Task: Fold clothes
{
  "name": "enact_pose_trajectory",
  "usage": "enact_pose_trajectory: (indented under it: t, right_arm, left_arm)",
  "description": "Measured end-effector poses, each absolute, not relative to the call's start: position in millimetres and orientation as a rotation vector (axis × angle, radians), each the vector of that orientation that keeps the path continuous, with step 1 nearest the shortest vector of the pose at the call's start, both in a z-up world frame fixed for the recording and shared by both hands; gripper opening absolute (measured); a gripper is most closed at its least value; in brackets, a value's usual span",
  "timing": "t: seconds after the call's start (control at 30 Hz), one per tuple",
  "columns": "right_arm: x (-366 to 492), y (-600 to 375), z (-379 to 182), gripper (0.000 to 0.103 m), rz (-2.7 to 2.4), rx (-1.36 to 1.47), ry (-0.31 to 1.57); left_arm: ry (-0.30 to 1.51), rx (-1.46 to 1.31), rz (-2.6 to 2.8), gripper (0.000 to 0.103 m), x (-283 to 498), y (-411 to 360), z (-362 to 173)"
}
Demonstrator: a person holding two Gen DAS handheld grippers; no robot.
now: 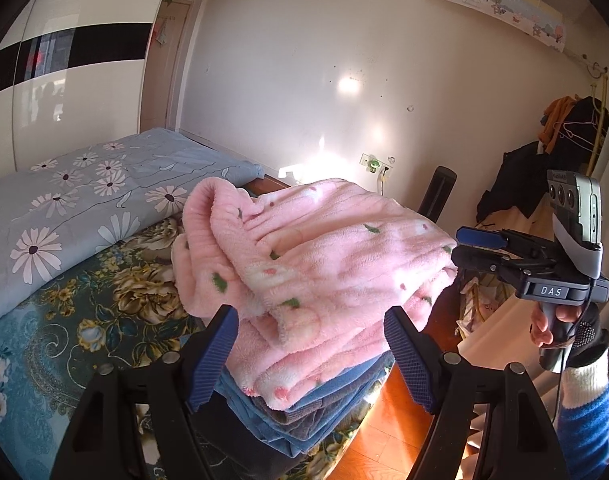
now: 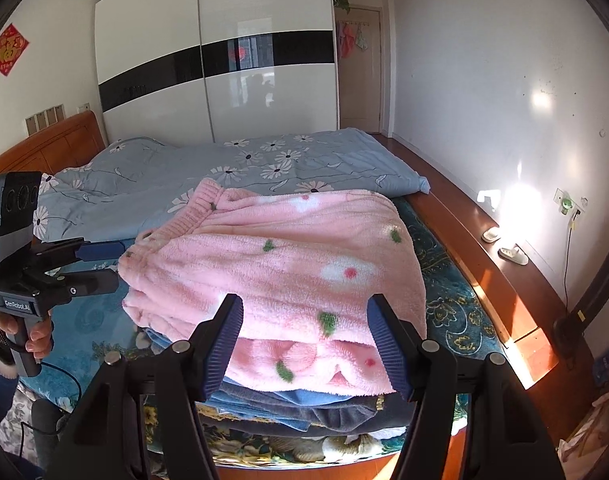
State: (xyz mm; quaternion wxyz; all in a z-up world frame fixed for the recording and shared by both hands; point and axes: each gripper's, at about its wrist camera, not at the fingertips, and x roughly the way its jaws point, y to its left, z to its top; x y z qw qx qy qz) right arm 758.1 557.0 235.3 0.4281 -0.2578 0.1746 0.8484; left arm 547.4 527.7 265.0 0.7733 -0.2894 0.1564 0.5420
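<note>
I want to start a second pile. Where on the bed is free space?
Free: the teal floral sheet between the pink fleece garment and the wooden bed edge. The stack's left is tight, since the left gripper hovers there; the grey daisy quilt fills the far side.

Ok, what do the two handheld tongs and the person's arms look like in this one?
Both tongs are black frames with ribbed blue pads and silver bolts. The right tongs read "DAS" and carry a grey camera block. The left tongs read "GenRobot.AI", with a black cable trailing from the grip. The right hand wears a black fingerless glove, with a white cuff and blue sleeve.
</note>
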Motion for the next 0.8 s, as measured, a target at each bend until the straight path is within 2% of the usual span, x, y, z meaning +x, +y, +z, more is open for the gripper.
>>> enact_pose_trajectory:
  t: [0.1, 0.3, 0.37, 0.5, 0.67, 0.73, 0.8]
  right_arm:
    - [758.0, 542.5, 229.4, 0.066, 2.118, -0.626, 0.435]
    - [757.5, 512.9, 216.9, 0.067, 2.119, -0.586, 0.439]
    - [756.1, 501.5, 211.0, 0.075, 2.130, -0.560, 0.453]
    - [753.5, 478.7, 199.0, 0.085, 2.151, -0.506, 0.480]
    - [751.9, 454.2, 190.9, 0.088, 2.145, -0.459, 0.510]
    - [752.3, 446.8, 190.0, 0.102, 2.116, -0.448, 0.505]
    - [753.2, 440.1, 189.3, 0.103, 2.079, -0.448, 0.501]
  left_arm:
    - [0.333, -0.637, 1.179, 0.079, 547.2, 516.5, 262.3]
    - [0.400, -0.538, 1.228, 0.095, 564.6, 482.5, 243.9]
    - [0.400, -0.531, 1.216, 0.100, 567.4, 471.3, 235.6]
    - [0.379, -0.520, 1.221, 0.103, 567.7, 448.2, 221.2]
    - [0.346, -0.488, 1.294, 0.103, 562.7, 418.3, 208.7]
    - [0.343, -0.474, 1.315, 0.103, 564.5, 409.0, 206.6]
    - [0.340, -0.462, 1.335, 0.103, 566.7, 400.2, 204.8]
